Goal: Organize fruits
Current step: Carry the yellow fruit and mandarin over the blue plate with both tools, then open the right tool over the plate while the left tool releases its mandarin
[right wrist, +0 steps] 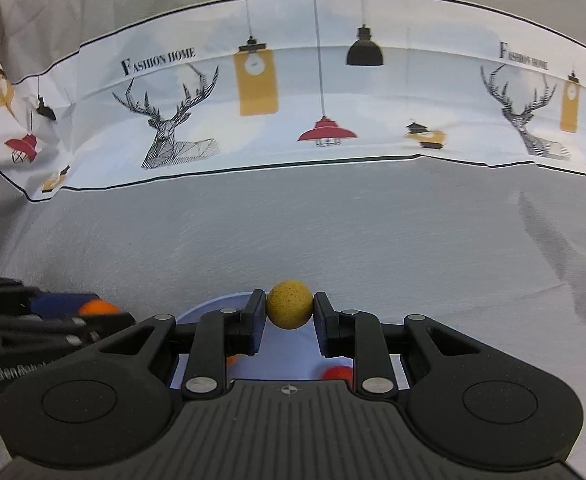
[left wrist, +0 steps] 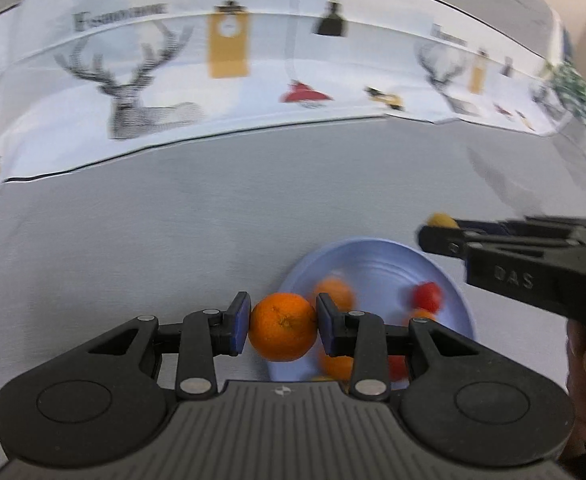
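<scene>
The left tool (left wrist: 283, 326) pinches an orange (left wrist: 283, 327), the right tool (right wrist: 289, 312) a small yellow fruit (right wrist: 289, 305); both fruits are round and may slip and roll off the blue plate (left wrist: 377, 256).

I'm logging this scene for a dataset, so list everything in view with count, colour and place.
orange: one, orange, clamped in the left tool, at the plate's left edge
yellow fruit: one, yellow, clamped in the right tool, over the plate
plate: one, pale blue, on the tablecloth
fruits on plate: several, orange and red, blurred
tablecloth: one, grey
printed cloth: one, white with deer and lamps, behind
left tool: black, blue pads
right tool: black
</scene>
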Demonstrator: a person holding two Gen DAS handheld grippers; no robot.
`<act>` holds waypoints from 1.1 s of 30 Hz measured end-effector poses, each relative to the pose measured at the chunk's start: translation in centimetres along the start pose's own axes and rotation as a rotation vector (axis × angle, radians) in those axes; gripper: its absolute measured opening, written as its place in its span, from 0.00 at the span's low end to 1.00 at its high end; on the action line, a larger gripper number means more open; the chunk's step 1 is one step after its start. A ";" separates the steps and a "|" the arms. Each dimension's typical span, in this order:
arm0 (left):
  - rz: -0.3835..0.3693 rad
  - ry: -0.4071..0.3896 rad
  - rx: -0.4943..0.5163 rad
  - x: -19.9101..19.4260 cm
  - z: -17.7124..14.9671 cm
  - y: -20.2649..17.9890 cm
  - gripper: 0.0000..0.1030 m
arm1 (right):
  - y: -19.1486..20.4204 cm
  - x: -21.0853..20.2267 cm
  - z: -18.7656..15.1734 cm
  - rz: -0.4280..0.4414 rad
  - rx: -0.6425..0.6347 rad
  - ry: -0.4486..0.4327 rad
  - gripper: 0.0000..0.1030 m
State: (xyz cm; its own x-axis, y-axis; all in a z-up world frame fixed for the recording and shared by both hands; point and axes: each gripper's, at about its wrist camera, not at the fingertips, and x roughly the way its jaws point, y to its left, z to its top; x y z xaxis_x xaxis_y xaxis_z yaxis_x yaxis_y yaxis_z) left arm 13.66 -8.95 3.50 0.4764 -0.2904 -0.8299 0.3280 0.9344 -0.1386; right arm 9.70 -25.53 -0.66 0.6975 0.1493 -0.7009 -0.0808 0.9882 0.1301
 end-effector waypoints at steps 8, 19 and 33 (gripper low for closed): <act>-0.157 0.054 0.158 1.2 -1.7 -4.7 0.38 | -2.1 -0.4 -0.8 0.001 0.001 0.025 0.26; -0.134 0.118 0.223 3.0 -2.8 -5.9 0.38 | -2.1 -0.1 -1.0 0.021 0.000 0.040 0.26; -0.127 0.132 0.239 3.4 -2.6 -6.0 0.38 | -2.0 0.4 -1.1 0.023 -0.007 0.050 0.26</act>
State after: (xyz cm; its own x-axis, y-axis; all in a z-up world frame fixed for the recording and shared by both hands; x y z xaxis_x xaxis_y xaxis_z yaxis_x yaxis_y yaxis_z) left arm 11.16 -14.98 0.12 0.3145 -0.3583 -0.8790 0.5686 0.8126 -0.1278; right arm 9.35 -27.37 -1.91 0.6592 0.1737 -0.7316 -0.1018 0.9846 0.1421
